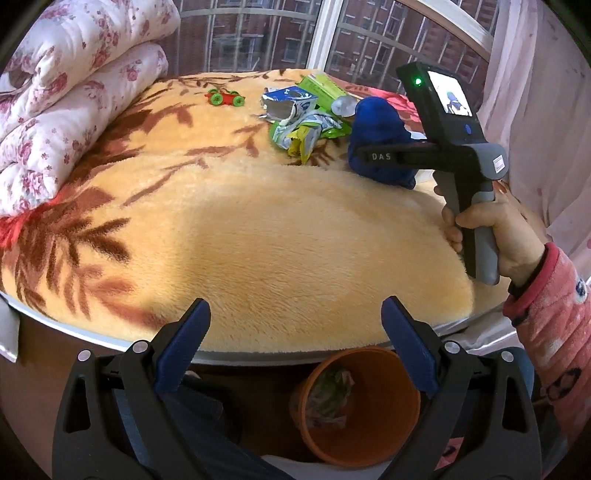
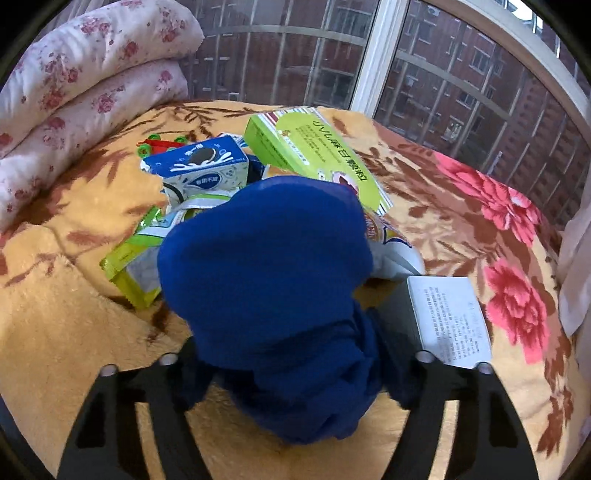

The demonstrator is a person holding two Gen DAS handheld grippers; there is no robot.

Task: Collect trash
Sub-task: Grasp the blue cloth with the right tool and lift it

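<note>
A heap of trash lies at the far side of the bed: a blue-and-white cookie carton [image 1: 290,96] [image 2: 199,168], a green box [image 1: 325,88] [image 2: 314,151], green wrappers [image 1: 306,129] [image 2: 129,266] and a white leaflet [image 2: 448,321]. My right gripper [image 1: 364,157] [image 2: 295,384] is shut on a blue cloth [image 1: 376,136] [image 2: 273,288] next to the heap; the cloth hides its fingertips. My left gripper [image 1: 295,354] is open and empty, over the bed's near edge above an orange bin [image 1: 362,443] with crumpled trash [image 1: 327,397] inside.
A red toy car with green wheels [image 1: 225,98] [image 2: 159,144] sits beyond the heap. Folded floral quilts [image 1: 74,92] [image 2: 81,88] are stacked at the left. A window [image 1: 332,33] runs behind the bed, with a pink curtain [image 1: 535,92] at the right.
</note>
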